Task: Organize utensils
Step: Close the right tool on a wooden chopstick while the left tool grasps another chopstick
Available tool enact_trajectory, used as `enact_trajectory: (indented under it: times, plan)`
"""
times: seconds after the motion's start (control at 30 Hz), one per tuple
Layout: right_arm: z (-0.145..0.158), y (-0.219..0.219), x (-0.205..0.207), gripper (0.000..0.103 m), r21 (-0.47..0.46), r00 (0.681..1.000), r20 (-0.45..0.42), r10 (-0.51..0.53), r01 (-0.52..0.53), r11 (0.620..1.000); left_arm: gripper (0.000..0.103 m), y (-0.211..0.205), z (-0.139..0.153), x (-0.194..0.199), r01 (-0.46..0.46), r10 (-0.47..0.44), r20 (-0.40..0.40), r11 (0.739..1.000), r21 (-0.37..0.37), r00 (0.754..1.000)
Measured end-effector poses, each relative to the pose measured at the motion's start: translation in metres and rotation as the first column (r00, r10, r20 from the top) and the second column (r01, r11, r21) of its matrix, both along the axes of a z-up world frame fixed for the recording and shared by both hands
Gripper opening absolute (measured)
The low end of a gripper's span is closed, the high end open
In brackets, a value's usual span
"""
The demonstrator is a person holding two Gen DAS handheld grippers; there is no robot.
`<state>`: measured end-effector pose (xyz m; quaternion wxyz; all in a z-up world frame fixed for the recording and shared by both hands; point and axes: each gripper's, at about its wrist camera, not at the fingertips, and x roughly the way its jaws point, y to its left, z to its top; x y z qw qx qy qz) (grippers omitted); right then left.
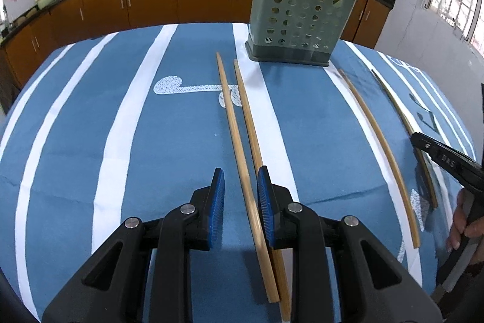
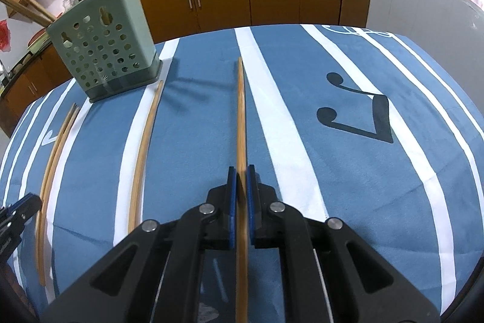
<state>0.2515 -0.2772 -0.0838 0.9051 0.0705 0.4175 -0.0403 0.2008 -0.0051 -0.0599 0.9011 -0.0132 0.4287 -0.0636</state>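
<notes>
Kitchen tabletop (image 2: 196, 141), blue striped cloth. Green holder (image 1: 302, 20) already has several chopsticks. Right gripper (image 2: 241, 180) clamped on one chopstick (image 2: 241, 111). Left gripper (image 1: 240, 192) spread wide around pair (image 1: 239, 117). Fourth chopstick (image 2: 145, 141) loose between them. Roughly half done.

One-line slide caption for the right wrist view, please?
Right gripper shut on a chopstick above the blue striped cloth, green holder at far left.

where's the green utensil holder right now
The green utensil holder stands upright at the far edge of the blue striped tablecloth, right of centre in the left wrist view and far left in the right wrist view, just beyond the loose chopsticks.
</notes>
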Motion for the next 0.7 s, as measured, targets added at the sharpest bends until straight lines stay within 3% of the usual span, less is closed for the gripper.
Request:
enact_trajectory:
  times: [0.3, 0.4, 0.7]
  plan:
    - [0.0, 0.005, -0.004, 0.01, -0.005, 1.0, 0.0, 0.022, -0.022, 1.0, 0.02, -0.003, -0.004, 0.003, -0.005, 0.005, -0.007, 0.999, 0.046, 1.0]
    - [0.0, 0.008, -0.007, 0.01, -0.011, 0.999, -0.001, 0.034, -0.034, 0.999, 0.008, -0.001, -0.005, 0.005, -0.021, 0.022, -0.002, 0.997, 0.071, 1.0]
    - [0.0, 0.01, -0.001, 0.008, -0.017, 0.997, 0.0, 0.074, -0.074, 0.997, 0.007, 0.044, -0.003, 0.033, -0.116, 0.117, -0.008, 0.992, 0.048, 0.993]
